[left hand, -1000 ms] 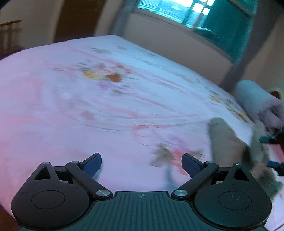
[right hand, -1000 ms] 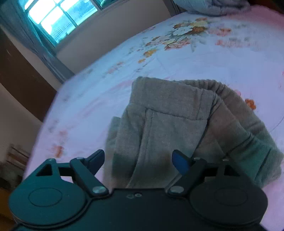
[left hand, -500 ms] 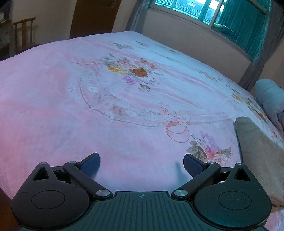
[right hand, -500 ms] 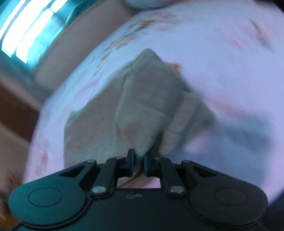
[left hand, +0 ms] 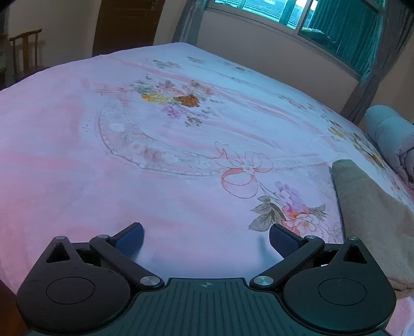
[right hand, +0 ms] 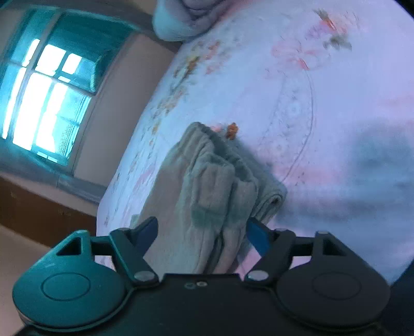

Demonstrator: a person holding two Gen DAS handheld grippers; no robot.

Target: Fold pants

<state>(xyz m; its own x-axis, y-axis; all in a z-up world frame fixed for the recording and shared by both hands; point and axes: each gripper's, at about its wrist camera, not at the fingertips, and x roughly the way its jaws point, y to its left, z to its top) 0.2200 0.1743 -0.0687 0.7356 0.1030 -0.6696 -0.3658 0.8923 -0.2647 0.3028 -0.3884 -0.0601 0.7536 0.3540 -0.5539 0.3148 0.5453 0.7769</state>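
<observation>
The grey-beige pants lie bunched in folds on the pink floral bed sheet. My right gripper is open, its blue-padded fingers either side of the near folds of the pants, with cloth running between them toward the camera. In the left wrist view only an edge of the pants shows at the right. My left gripper is open and empty, low over bare sheet, left of the pants.
A rolled grey and pink quilt lies at the bed's far right, and shows in the right wrist view. A window with teal curtains is behind the bed. A wooden chair stands at left.
My right gripper was shut on the pants half a second ago and has opened around the folds. The left gripper has stayed open and settled over bare sheet.
</observation>
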